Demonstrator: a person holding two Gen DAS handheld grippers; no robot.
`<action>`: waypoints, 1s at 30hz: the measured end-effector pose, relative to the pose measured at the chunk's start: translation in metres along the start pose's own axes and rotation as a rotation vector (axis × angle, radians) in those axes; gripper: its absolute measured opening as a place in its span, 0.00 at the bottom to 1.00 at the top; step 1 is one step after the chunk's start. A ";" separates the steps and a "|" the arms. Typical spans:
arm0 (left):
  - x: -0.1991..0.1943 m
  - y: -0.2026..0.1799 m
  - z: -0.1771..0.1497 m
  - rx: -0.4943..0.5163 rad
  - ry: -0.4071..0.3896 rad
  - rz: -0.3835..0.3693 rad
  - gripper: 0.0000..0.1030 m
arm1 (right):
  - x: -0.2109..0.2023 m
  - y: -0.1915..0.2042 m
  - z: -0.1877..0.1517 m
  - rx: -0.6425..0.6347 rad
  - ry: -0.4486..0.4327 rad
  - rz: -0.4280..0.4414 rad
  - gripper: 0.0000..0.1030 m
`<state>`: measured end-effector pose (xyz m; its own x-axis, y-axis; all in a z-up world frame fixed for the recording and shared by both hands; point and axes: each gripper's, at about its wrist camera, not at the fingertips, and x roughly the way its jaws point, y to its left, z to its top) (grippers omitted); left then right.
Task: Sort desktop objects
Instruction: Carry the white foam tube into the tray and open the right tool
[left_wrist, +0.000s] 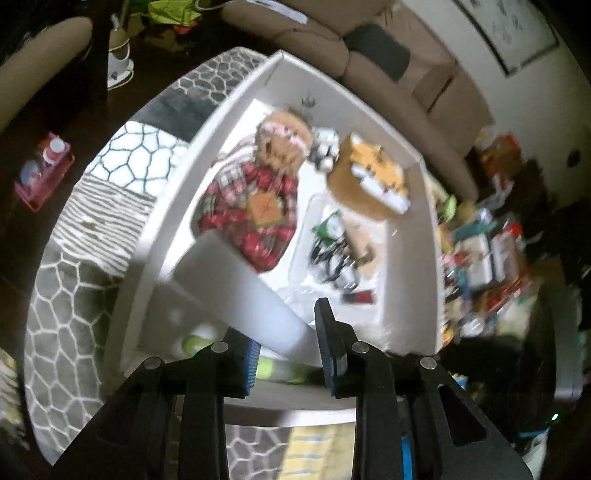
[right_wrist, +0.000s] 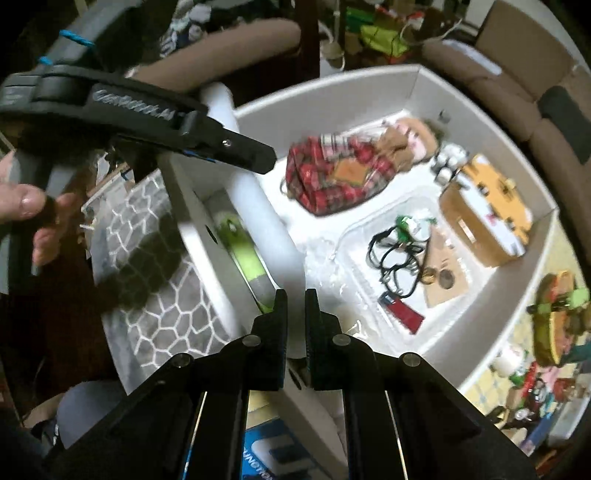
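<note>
White box (right_wrist: 417, 79) rim | left claw (left_wrist: 291, 354) clamps white tube (left_wrist: 240, 280) | right claw (right_wrist: 295, 317) together

Brown sofa (left_wrist: 436, 92) along the wall; framed picture (left_wrist: 517, 33) above it; grey honeycomb-patterned rug (left_wrist: 62, 332) underneath; pink tray (left_wrist: 40, 177) on dark floor; green bag (right_wrist: 384, 35) beyond.

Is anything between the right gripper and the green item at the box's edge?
Yes: the white tube, held by the left gripper, slants across just above the green item, covering part of it.
</note>
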<state>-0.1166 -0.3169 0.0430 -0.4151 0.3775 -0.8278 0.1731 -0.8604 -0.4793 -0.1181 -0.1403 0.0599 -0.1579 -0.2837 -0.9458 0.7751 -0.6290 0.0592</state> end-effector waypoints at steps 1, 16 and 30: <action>0.005 -0.001 -0.002 0.011 0.014 0.026 0.26 | 0.006 -0.001 -0.001 -0.003 0.013 -0.001 0.08; -0.024 -0.008 -0.011 -0.048 -0.020 0.146 0.57 | 0.036 -0.044 -0.013 0.162 0.114 0.134 0.37; -0.014 -0.042 -0.015 -0.019 -0.017 0.031 0.76 | -0.033 -0.066 -0.024 0.345 -0.121 0.212 0.38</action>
<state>-0.1045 -0.2811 0.0705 -0.4245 0.3452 -0.8371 0.2031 -0.8646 -0.4595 -0.1497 -0.0717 0.0800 -0.1033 -0.5032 -0.8580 0.5511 -0.7470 0.3718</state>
